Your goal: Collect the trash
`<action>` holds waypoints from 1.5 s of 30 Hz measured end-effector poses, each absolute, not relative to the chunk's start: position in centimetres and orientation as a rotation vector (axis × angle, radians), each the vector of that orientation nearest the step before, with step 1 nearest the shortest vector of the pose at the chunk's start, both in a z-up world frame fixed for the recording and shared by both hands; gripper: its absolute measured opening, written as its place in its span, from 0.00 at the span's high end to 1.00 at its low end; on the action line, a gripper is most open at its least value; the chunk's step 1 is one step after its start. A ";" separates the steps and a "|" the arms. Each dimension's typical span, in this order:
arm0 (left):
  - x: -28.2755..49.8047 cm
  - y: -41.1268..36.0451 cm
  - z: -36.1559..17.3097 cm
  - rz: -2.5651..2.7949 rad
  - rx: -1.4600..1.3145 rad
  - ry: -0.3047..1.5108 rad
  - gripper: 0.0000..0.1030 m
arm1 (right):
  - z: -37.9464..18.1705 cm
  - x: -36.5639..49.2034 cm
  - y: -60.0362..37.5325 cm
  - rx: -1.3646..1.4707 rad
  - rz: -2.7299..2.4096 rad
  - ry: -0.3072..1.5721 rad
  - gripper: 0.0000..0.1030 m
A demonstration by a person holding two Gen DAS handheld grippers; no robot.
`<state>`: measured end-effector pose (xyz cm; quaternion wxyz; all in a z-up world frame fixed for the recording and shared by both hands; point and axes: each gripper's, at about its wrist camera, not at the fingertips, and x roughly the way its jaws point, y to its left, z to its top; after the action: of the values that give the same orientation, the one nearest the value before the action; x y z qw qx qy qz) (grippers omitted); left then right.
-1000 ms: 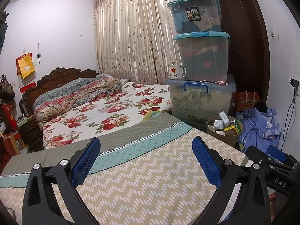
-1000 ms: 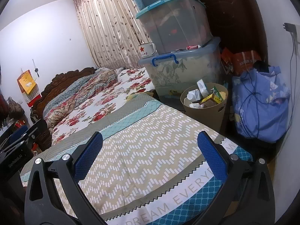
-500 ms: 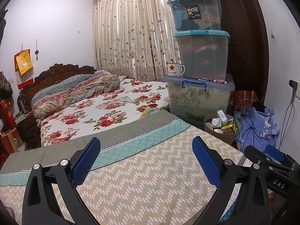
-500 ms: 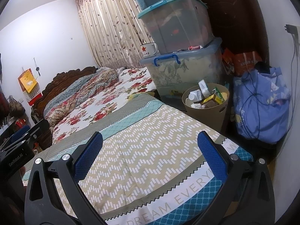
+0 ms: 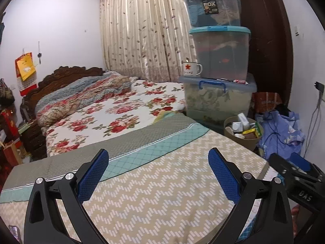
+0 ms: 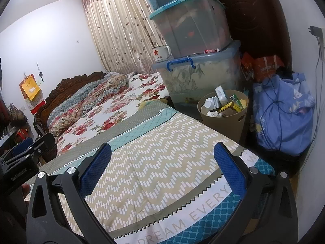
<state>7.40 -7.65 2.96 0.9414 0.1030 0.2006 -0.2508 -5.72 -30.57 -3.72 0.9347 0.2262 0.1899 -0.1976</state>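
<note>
A tan waste bin (image 5: 242, 131) full of boxes and white packaging stands on the floor beside the bed's far right corner; it also shows in the right wrist view (image 6: 223, 111). My left gripper (image 5: 158, 174) is open and empty above the chevron blanket (image 5: 162, 187). My right gripper (image 6: 162, 170) is open and empty above the same blanket (image 6: 158, 158), near its printed foot edge. Each gripper shows in the other's view at the frame edge. No loose trash shows on the blanket.
Three stacked clear storage boxes (image 5: 219, 50) stand behind the bin, with a red-star enamel mug (image 5: 191, 69) on the lowest lid. A blue cloth bundle (image 6: 284, 113) with cables lies right of the bin. A floral bed (image 5: 113, 113) runs back to a dark headboard.
Both grippers have stayed open and empty. The left view has tilted slightly, and the right view has crept a little toward the bin.
</note>
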 end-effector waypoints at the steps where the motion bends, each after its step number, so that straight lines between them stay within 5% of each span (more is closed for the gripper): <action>1: 7.5 -7.7 2.9 -0.523 0.207 0.420 0.08 | -3.7 -5.8 -30.5 0.462 -0.404 0.389 0.03; 45: 8.0 -6.5 3.6 -0.447 0.125 0.441 0.08 | -3.4 -5.5 -30.4 0.445 -0.391 0.391 0.03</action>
<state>8.03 -6.46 3.64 0.9492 0.0612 0.2167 -0.2199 -5.49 -30.39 -3.39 0.9377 0.2178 0.1913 -0.1914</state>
